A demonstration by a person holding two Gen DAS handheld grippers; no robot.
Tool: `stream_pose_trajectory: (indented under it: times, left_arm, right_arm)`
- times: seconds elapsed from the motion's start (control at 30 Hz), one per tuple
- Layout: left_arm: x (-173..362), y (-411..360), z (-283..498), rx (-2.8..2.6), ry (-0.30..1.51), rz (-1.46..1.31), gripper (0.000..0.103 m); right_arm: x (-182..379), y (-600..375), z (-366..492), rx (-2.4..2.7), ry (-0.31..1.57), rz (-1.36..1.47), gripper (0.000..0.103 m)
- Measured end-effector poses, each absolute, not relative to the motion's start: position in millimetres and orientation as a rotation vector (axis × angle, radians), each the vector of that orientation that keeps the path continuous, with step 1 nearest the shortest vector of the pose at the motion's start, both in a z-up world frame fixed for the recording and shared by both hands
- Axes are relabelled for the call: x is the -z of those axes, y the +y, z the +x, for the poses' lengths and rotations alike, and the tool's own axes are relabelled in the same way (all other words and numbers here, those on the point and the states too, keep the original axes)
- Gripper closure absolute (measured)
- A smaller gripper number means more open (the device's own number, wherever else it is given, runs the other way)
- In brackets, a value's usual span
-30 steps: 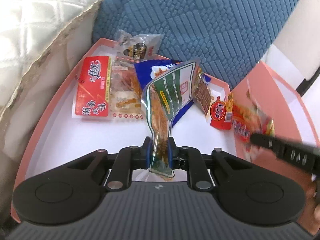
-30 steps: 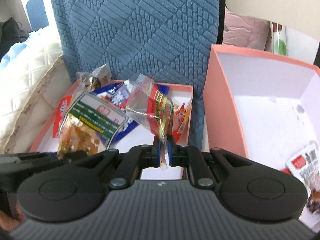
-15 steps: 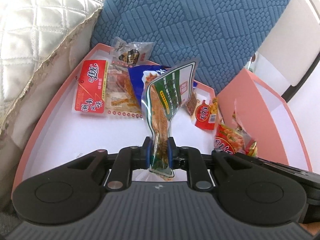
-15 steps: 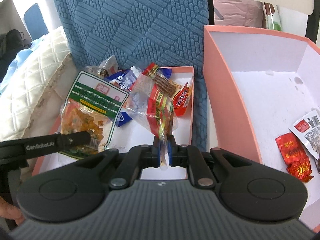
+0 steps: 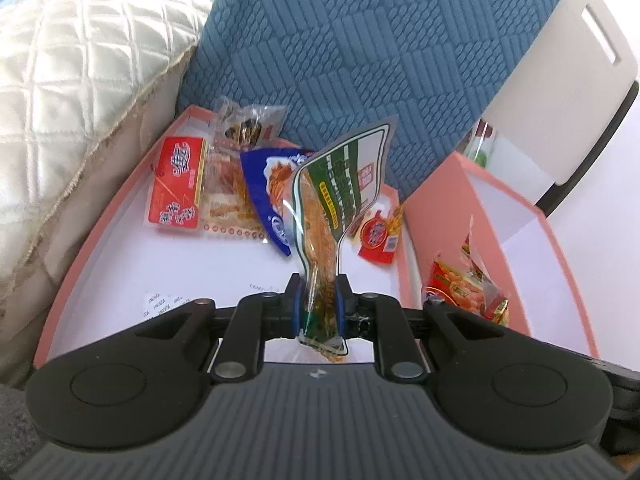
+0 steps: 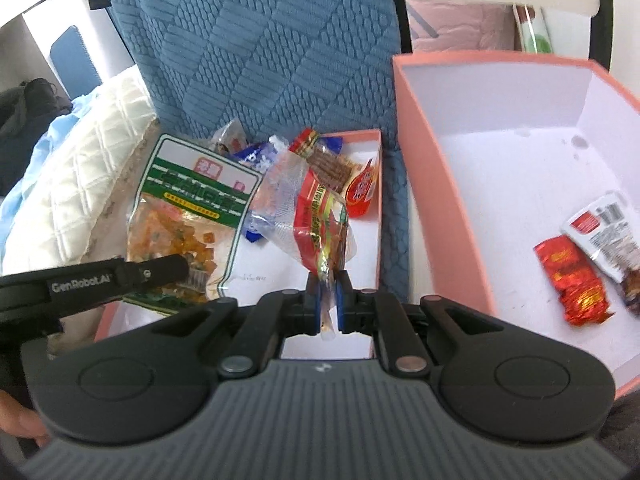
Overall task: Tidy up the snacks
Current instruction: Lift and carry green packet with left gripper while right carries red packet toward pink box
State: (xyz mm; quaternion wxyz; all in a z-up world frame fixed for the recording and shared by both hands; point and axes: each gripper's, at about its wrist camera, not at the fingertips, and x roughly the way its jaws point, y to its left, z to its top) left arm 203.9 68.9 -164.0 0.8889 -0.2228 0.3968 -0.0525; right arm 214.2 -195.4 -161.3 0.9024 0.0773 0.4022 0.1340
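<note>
Pinching the green-label snack pouch (image 5: pixel 340 196) by its bottom seam in my left gripper (image 5: pixel 318 305) and the red snack packet (image 6: pixel 320 220) in my right gripper (image 6: pixel 329 300), I held both above the shallow pink tray (image 5: pixel 100 236), probably bound for the deeper pink box (image 6: pixel 436 184).

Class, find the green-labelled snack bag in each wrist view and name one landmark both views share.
Left wrist view: the green-labelled snack bag stands upright at centre, pinched in the left claw.
Right wrist view: the same bag sits left of centre, its face towards the camera, above the shallow pink tray.
Shared landmark: the blue textured cushion behind the tray.
</note>
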Motion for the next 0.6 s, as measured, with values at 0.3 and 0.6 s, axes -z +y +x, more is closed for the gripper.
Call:
stream_pose_trajectory:
  times: [0.3, 0.6]
  left_arm:
    - [132, 61, 196, 0.124, 0.781, -0.473, 0.084]
    - [99, 53, 197, 0.145, 0.735, -0.478, 0.084]
  right_arm:
    - [130, -211, 206, -0.278, 0.777, 0.181, 0.092]
    - [98, -225, 200, -0.28, 0.719, 0.191, 0.092]
